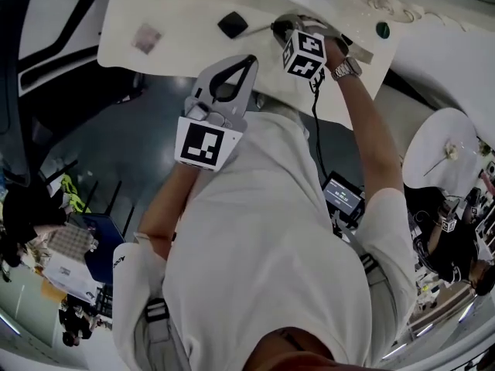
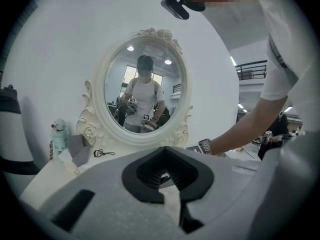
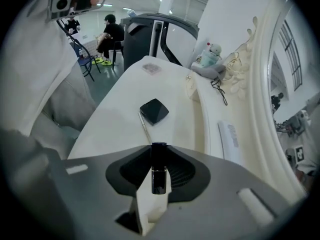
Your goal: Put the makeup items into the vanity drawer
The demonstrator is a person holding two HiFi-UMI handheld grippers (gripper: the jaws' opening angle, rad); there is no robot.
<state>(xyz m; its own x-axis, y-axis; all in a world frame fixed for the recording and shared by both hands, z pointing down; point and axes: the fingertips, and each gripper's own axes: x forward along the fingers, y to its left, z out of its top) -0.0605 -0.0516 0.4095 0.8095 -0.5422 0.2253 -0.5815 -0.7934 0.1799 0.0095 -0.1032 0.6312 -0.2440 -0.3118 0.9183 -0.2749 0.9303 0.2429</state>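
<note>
Between the fingers (image 3: 127, 174) of the right gripper (image 3: 159, 151) we have a black lipstick tube (image 3: 159, 176), pinched upright. It looks lifted off the bench (image 3: 110, 119), so it should carry straight to the drawer without tipping. The left gripper (image 2: 165, 154) is fully closed on nothing and held about level in front of the mirror (image 2: 145, 86). We read it as free to work the drawer, which no view shows. Further out on the bench, a black compact (image 3: 154, 111) and a thin pencil (image 3: 144, 126) lie just beside each other, not yet stowed. A white tube (image 3: 230, 135) lies near the mirror's base.
</note>
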